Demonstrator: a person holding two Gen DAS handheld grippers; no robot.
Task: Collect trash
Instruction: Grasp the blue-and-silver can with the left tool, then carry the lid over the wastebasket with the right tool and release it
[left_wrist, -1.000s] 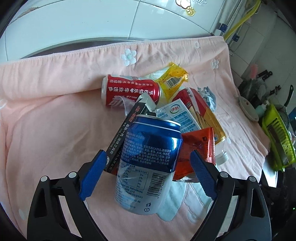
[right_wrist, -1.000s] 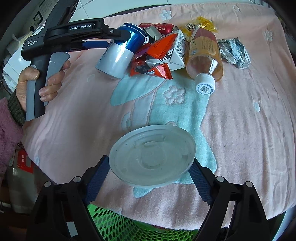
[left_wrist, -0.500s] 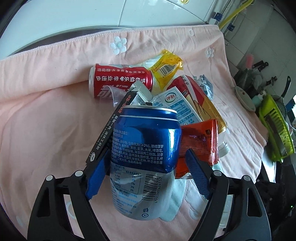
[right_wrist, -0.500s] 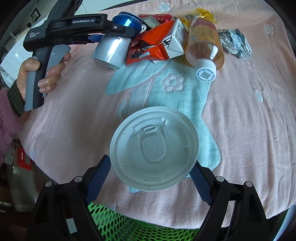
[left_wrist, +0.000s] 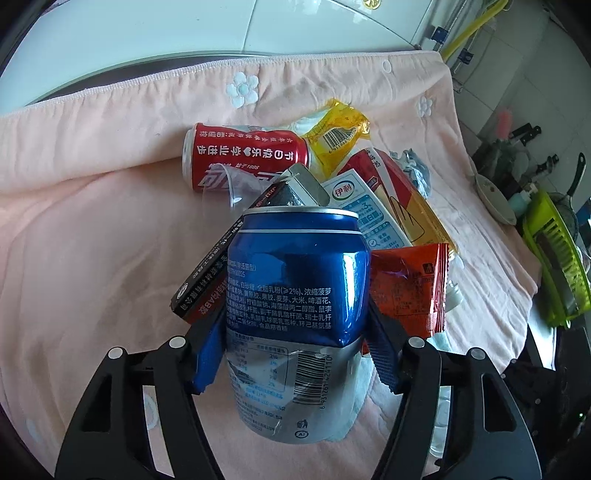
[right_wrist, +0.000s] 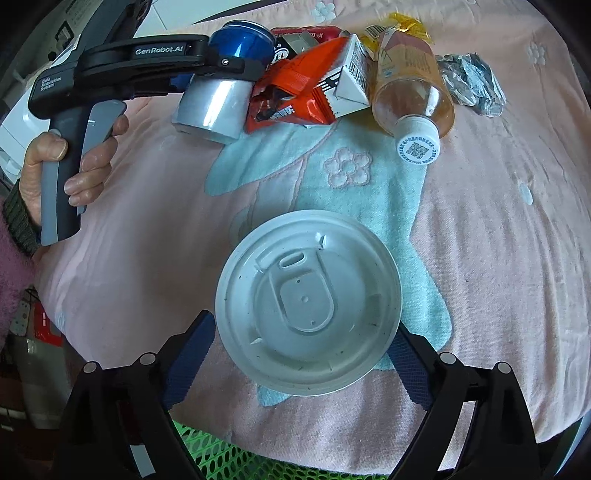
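Left gripper (left_wrist: 295, 354): clamped on dented blue-and-silver aluminium can (left_wrist: 295, 314). Right gripper (right_wrist: 299, 354): pinching round white plastic cup lid (right_wrist: 308, 304) above pink towel (right_wrist: 498, 221).

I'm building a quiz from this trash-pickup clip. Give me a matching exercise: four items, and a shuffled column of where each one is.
1. blue can
2. white lid
3. red can
4. bottle

a. lying at the far side of the pile
b. lying with its cap toward the right camera
c. between the left gripper pads
d. between the right gripper pads

Pairs: 1-c, 2-d, 3-a, 4-b
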